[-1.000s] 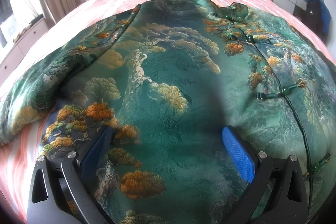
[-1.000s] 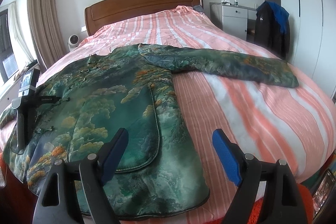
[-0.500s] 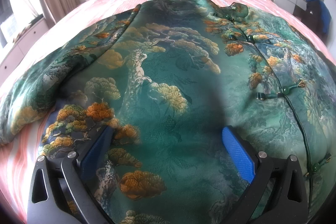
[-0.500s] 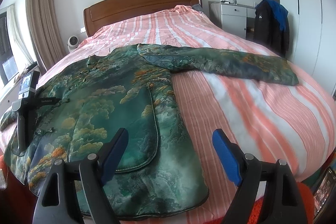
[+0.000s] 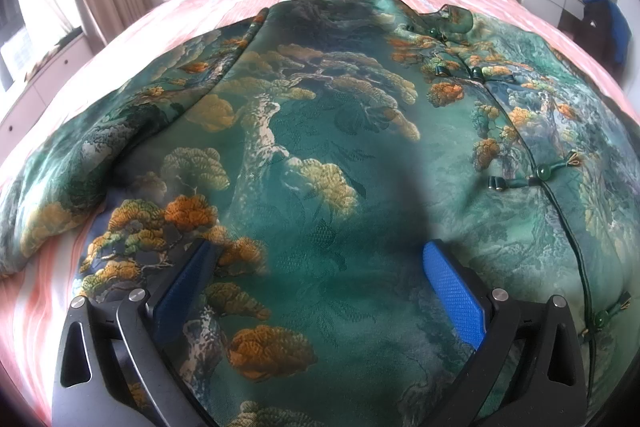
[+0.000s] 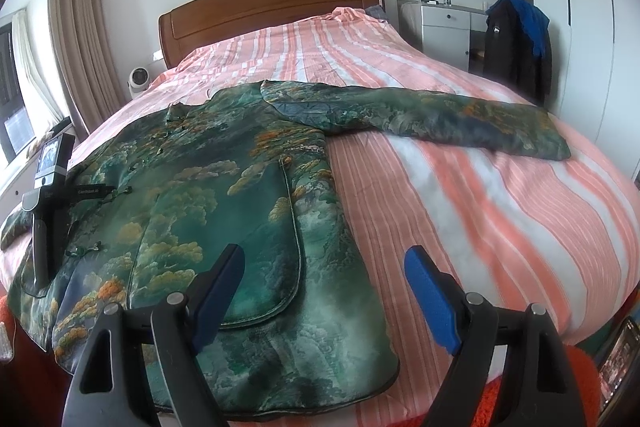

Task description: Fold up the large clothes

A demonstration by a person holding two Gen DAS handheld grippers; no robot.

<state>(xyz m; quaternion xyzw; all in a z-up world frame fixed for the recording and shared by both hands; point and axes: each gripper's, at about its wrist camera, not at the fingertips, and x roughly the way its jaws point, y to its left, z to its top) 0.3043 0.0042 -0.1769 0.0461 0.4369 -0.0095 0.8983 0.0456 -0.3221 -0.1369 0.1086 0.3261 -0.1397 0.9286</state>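
Right wrist view: green brocade jacket with pine-tree pattern (image 6: 224,211) spread flat on pink-and-white striped bedspread (image 6: 480,211), one sleeve stretched sideways. Right gripper (image 6: 324,291) held above hem, jaws wide apart, nothing clamped. Left gripper (image 5: 316,287) held over jacket front, jaws likewise spread, empty.

one green jacket (image 6: 208,211), one bed (image 6: 460,195), two tongs (image 6: 324,279) (image 5: 316,277).
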